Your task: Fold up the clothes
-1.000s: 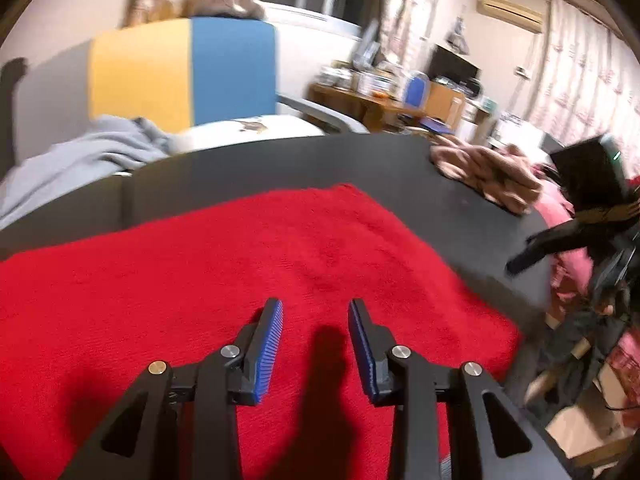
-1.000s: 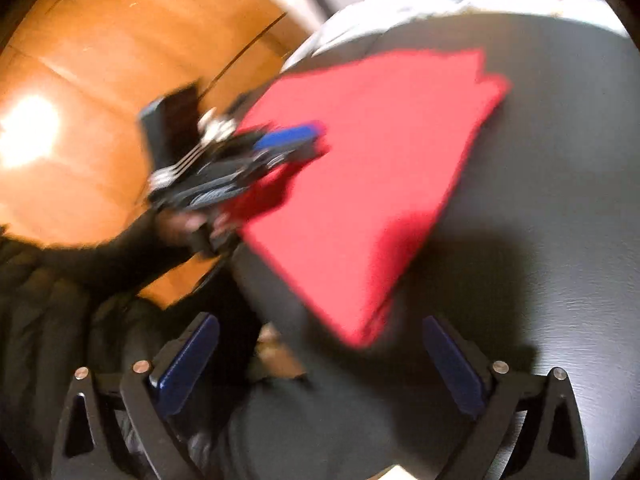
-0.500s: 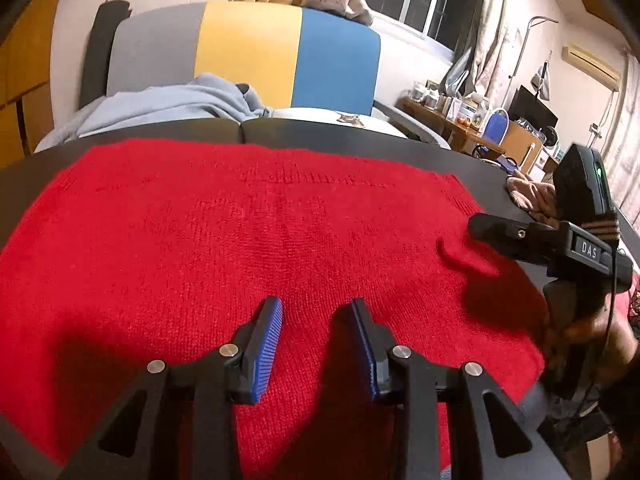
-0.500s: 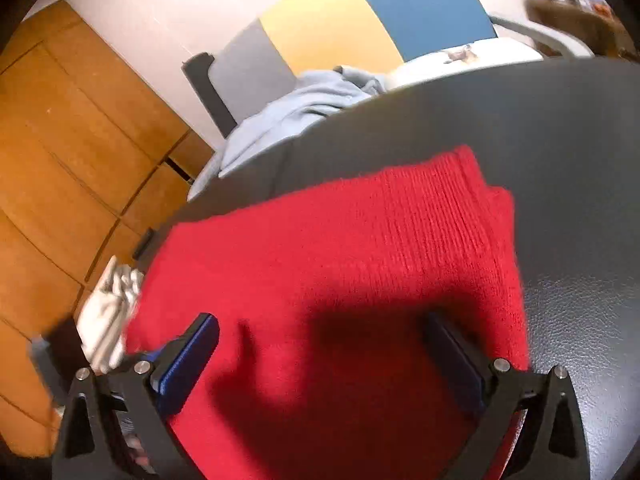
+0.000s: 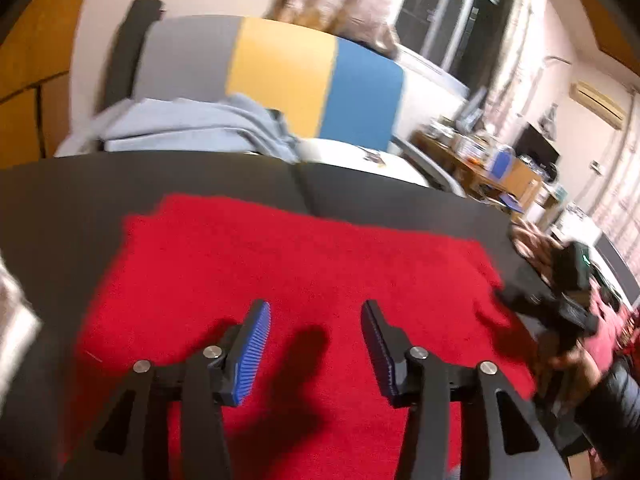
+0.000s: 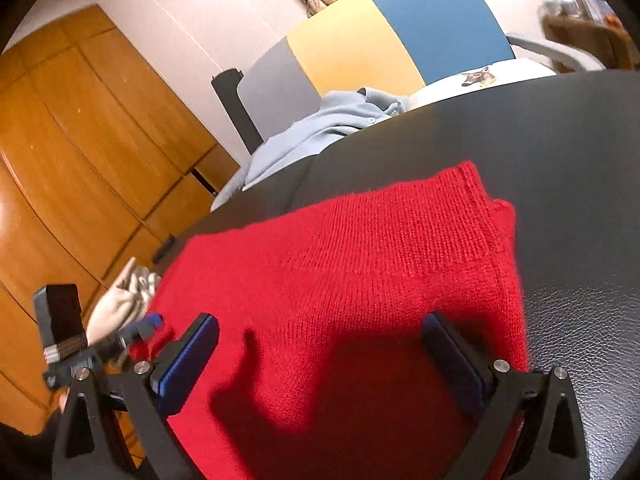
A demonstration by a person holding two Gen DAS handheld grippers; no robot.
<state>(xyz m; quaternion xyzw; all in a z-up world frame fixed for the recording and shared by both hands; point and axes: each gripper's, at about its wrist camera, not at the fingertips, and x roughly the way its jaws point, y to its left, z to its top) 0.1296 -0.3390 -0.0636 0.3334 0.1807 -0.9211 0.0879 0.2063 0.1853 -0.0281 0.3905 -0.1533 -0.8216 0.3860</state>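
A red knitted garment (image 5: 304, 280) lies flat and folded on the dark table (image 5: 360, 196); it also shows in the right wrist view (image 6: 360, 264). My left gripper (image 5: 316, 332) is open and empty, hovering just above the garment's near part. My right gripper (image 6: 320, 356) is wide open and empty over the garment's near right part, its right finger close to the garment's right edge. The right gripper shows at the right edge of the left wrist view (image 5: 560, 304), beside the garment's right side. The left gripper shows at the lower left of the right wrist view (image 6: 100, 344).
A chair with a grey, yellow and blue back (image 5: 280, 76) stands behind the table, with a light blue garment (image 5: 192, 128) on it. A brownish garment (image 5: 532, 240) lies at the table's far right. A pale cloth (image 6: 124, 300) lies left of the table. Wooden cabinets (image 6: 80, 140) stand left.
My left gripper has drawn back and its jaws have opened wider. My right gripper has stayed wide open over the garment's right part and shifted slightly.
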